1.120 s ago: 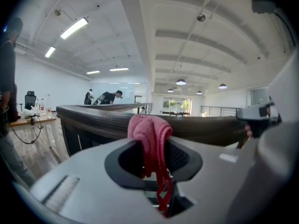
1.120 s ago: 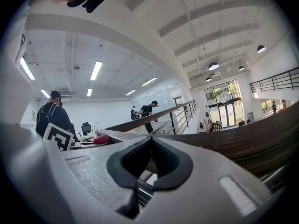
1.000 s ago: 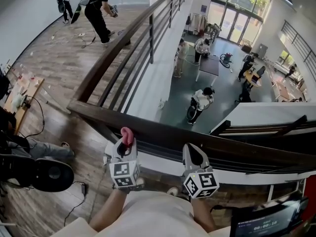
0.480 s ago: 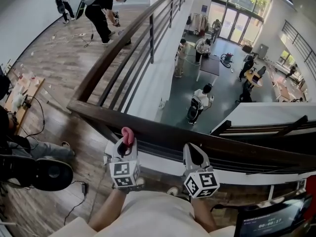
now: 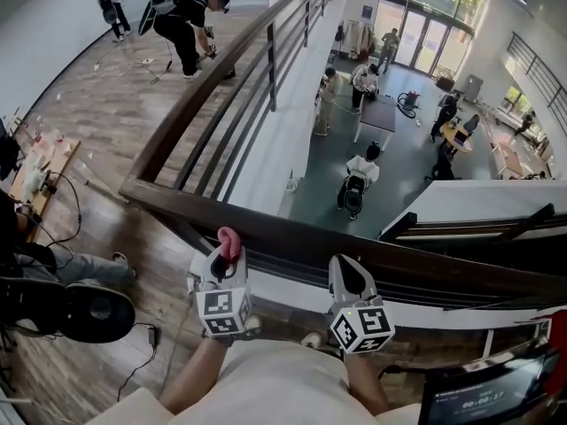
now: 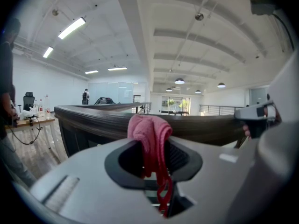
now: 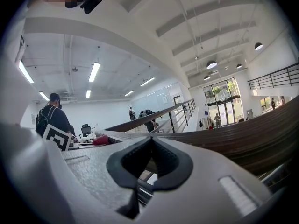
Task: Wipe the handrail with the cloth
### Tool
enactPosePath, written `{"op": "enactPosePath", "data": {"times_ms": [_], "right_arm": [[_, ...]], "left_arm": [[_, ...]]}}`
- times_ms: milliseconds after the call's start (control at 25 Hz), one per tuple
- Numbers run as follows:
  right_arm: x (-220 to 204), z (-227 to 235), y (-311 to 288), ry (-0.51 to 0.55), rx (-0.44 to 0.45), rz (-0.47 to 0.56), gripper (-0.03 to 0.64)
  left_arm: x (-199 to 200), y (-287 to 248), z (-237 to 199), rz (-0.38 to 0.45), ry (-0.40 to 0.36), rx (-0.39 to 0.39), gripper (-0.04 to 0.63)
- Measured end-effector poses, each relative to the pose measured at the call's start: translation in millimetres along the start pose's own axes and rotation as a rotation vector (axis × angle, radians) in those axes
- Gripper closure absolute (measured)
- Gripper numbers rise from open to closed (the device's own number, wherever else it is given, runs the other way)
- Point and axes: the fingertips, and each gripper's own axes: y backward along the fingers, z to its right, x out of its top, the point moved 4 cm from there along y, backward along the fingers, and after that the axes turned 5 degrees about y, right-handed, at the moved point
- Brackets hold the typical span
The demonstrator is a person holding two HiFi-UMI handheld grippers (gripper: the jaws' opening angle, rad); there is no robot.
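Observation:
A dark wooden handrail point(image 5: 292, 230) crosses the head view from left to right just beyond both grippers. My left gripper point(image 5: 225, 253) is shut on a pink cloth point(image 5: 229, 237), whose bunched top pokes up against the rail's near edge; whether it touches cannot be told. In the left gripper view the cloth point(image 6: 150, 136) hangs between the jaws, with the handrail point(image 6: 93, 118) behind it. My right gripper point(image 5: 345, 266) is shut and holds nothing, close under the rail. The right gripper view shows its jaws point(image 7: 150, 141) pressed together, the handrail point(image 7: 233, 133) stretching right.
A second rail run point(image 5: 208, 87) leads away to the far left corner. Beyond the railing is a drop to a lower floor point(image 5: 399, 149) with people. A black chair point(image 5: 84, 312) and cables lie at my left, a screen point(image 5: 483, 397) at lower right.
Both grippers and the cloth have stayed where they were. Only the people on the lower floor and at the far left have shifted a little.

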Motion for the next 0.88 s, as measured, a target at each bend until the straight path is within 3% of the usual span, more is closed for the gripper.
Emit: {"op": "enactPosePath", "data": {"times_ms": [880], "right_arm": [[2.5,11.6,12.2,-0.017,0.003,-0.007,0.615]], "left_arm": [[-0.9,3.3,33.1,-0.006,0.005,-0.035,0.485]]}}
